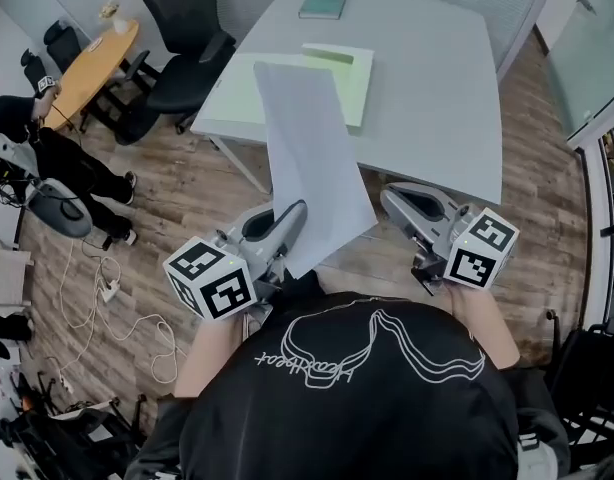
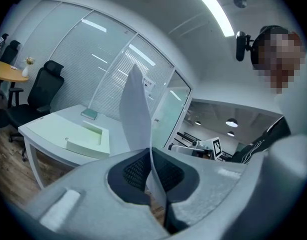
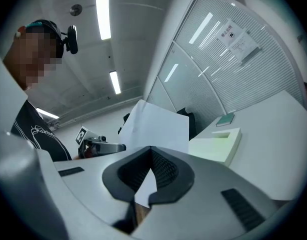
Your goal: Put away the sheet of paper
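A white sheet of paper (image 1: 307,158) stands upright in the air in front of the table, and my left gripper (image 1: 295,213) is shut on its lower edge. In the left gripper view the sheet (image 2: 136,114) rises edge-on from between the pads of that gripper (image 2: 149,154). My right gripper (image 1: 389,196) hangs close to the sheet's lower right corner, apart from it. In the right gripper view its jaws (image 3: 151,151) meet at the tips with nothing between them, and the sheet (image 3: 158,124) shows face-on beyond. A pale green tray (image 1: 349,78) lies on the white table (image 1: 437,98).
A teal book (image 1: 323,3) lies at the table's far edge. Black office chairs (image 1: 182,38) stand left of the table, beside a round wooden table (image 1: 92,63). A person (image 1: 37,138) is at the far left. White cables (image 1: 107,308) trail over the wooden floor.
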The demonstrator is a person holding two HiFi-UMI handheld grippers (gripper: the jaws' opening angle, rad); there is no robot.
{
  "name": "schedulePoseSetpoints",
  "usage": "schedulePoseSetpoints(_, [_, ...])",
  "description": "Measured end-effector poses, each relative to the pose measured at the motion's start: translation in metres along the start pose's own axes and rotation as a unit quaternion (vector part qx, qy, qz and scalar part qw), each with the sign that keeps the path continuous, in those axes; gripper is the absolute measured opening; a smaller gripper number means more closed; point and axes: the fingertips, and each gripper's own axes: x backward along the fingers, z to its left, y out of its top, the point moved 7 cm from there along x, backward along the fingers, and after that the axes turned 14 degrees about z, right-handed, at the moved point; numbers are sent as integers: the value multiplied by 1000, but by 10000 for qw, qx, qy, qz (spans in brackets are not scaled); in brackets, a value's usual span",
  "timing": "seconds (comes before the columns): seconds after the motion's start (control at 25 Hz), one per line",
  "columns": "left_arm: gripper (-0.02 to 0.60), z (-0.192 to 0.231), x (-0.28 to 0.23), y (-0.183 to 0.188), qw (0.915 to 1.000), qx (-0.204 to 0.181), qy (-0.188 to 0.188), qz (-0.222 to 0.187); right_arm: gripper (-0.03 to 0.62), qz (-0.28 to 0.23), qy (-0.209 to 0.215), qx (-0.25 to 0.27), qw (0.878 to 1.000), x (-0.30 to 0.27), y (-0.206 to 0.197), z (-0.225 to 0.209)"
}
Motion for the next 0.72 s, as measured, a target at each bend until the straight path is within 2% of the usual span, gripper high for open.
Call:
schedulePoseSetpoints(0.28, [11, 43, -14, 16, 9994, -61, -271, 213, 9, -41, -344, -369, 9987, -20, 0, -21])
schedulePoseSetpoints(0.72, [11, 164, -34, 107, 9955, -226, -665, 638, 9, -299, -761, -745, 9939, -108, 66, -79])
